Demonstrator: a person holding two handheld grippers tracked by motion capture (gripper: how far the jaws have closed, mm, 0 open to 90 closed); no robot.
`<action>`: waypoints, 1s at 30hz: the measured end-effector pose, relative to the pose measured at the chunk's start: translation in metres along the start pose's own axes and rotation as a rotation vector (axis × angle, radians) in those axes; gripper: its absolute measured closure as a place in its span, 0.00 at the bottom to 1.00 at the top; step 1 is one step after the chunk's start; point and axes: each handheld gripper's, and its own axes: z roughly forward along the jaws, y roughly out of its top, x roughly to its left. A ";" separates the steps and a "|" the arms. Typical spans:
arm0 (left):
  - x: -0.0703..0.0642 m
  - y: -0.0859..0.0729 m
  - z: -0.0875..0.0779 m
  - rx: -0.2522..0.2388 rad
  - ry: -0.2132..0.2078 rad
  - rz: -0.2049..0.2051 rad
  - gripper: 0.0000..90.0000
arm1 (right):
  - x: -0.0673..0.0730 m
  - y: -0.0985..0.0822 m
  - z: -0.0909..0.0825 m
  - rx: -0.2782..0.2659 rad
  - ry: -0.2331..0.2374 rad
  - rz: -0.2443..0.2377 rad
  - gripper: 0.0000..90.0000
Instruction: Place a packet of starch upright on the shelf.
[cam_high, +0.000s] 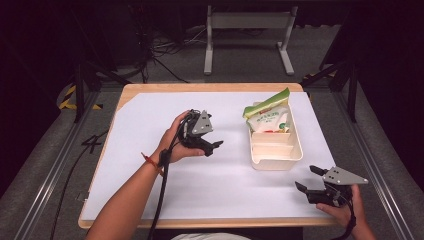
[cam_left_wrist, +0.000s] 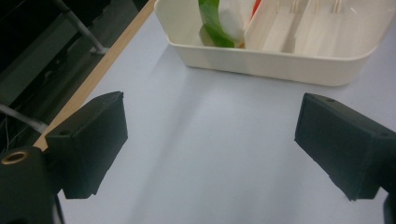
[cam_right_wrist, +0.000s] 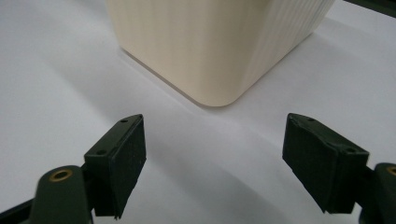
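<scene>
cream bin (cam_high: 295, 150) near desk's right edge, long axis running far to near, snack bag (cam_high: 267, 116) in far compartment. left gripper (cam_high: 214, 146) mid-desk, jaws apart, facing bin's long side. right gripper (cam_high: 309, 179) near front right corner, jaws apart, nearer bin.

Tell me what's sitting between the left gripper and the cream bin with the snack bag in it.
Nothing: between the left gripper and the cream bin there is bare white sheet, as the high view and left gripper view show.
</scene>
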 end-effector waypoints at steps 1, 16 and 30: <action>0.000 -0.002 -0.001 -0.004 0.001 0.000 0.12 | 0.000 0.000 0.000 0.001 0.000 -0.001 0.24; -0.005 -0.056 -0.031 0.031 0.054 -0.056 0.13 | 0.000 0.000 0.000 0.003 -0.002 -0.002 0.23; -0.017 -0.121 -0.068 0.089 0.112 -0.157 0.13 | 0.000 0.001 -0.001 0.000 -0.018 -0.001 0.23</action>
